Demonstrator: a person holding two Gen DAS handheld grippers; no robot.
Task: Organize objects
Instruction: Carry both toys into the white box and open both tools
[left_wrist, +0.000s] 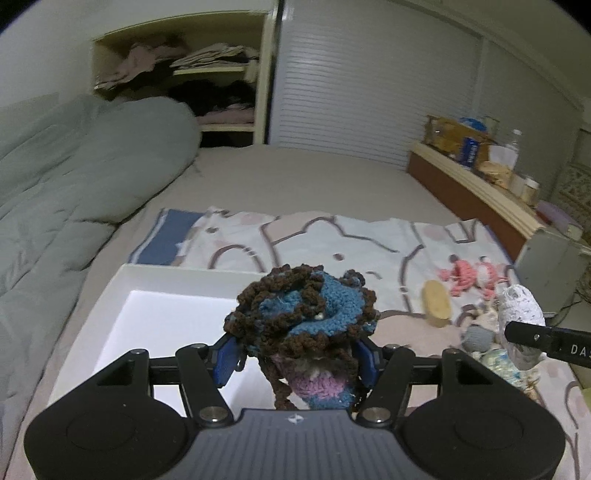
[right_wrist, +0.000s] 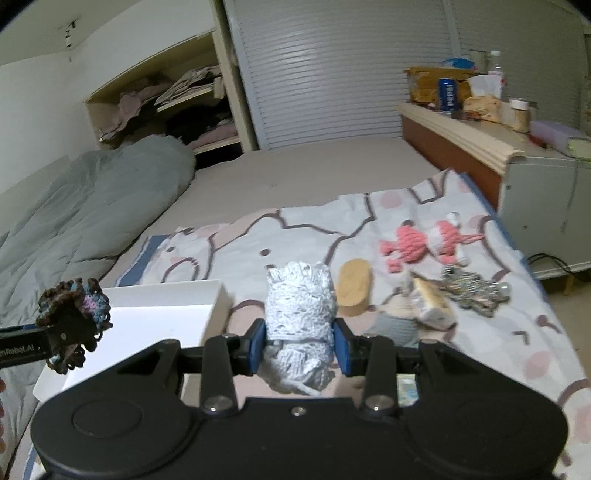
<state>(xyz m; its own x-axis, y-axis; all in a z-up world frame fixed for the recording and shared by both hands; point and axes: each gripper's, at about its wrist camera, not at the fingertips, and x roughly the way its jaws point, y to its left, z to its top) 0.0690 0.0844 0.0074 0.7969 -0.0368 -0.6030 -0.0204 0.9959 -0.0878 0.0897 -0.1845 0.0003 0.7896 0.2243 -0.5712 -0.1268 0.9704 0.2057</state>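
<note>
Both sets of jaws are clamped right now: my left gripper is pinching a brown-and-blue crochet piece between its blue pads, and my right gripper is squeezing a white lace roll around its middle, so it stands upright out of the jaws instead of flopping. I'd guess I've got one in each so I can drop two things per trip. Just past and below the left jaws is the white box, which looks empty, so that's presumably where everything goes; from the right jaws it sits off to the left. Just ahead and right of the right jaws, the leftovers lie on the cartoon-print blanket: a tan oval thing, a grey knitted bit and a metallic tangle. Farther out is a pink crochet toy. Beyond that is bare bed, then the shelf clutter.
</note>
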